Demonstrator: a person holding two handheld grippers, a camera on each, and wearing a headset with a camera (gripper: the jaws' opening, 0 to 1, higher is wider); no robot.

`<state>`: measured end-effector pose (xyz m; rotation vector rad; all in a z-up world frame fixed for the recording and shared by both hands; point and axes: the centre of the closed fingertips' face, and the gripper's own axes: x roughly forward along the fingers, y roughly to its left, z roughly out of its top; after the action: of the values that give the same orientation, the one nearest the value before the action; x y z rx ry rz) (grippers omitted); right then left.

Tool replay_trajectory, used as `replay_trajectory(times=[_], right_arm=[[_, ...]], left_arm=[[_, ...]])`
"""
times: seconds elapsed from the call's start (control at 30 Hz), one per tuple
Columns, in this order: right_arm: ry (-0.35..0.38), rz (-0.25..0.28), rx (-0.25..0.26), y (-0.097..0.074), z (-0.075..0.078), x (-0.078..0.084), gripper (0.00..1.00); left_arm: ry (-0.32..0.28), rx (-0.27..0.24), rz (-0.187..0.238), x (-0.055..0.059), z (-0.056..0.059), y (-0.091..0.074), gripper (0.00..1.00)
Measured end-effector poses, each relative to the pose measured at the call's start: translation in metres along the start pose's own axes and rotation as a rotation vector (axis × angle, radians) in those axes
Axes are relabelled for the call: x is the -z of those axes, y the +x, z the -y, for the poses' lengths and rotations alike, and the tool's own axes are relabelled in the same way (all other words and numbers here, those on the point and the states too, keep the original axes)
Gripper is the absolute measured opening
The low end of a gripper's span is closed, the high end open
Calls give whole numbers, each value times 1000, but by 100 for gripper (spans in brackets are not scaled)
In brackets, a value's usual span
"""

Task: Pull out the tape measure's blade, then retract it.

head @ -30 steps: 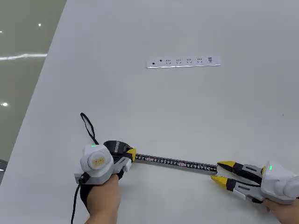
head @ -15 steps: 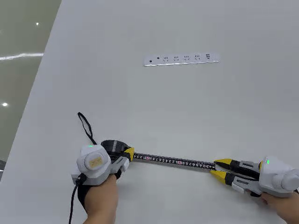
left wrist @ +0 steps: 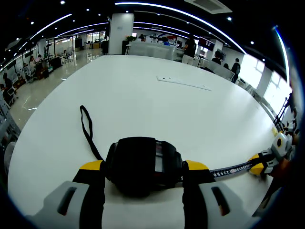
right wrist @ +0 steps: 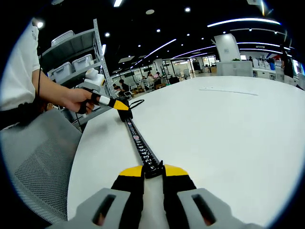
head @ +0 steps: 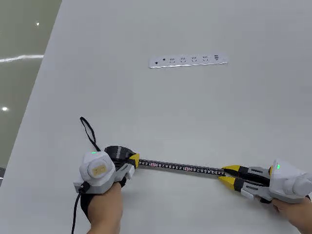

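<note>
Black tape measure gripped by left hand-held gripper | blade extended, apparently pinched by right hand-held gripper

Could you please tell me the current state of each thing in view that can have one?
tape measure case: resting on the table, clamped.
blade: pulled out, stretched along the table.
left gripper: shut on the tape measure case.
right gripper: shut on the blade's end.
wrist strap: lying loose on the table.
power strip: flat on the table, no plug visible.
</note>
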<state>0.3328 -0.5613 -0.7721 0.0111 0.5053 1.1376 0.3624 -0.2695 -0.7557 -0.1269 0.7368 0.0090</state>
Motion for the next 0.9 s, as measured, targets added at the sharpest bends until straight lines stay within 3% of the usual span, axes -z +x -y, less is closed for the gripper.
replay_trajectory(times=[0.4,0.9], right_arm=[[1,11,12,1,1,-1,13],[-26,-4,-17,21,-10,-6,13]], left_arm=[[8,-7,-13,1,-1,0,62],[3,-2,-18,1,-1,1,62]])
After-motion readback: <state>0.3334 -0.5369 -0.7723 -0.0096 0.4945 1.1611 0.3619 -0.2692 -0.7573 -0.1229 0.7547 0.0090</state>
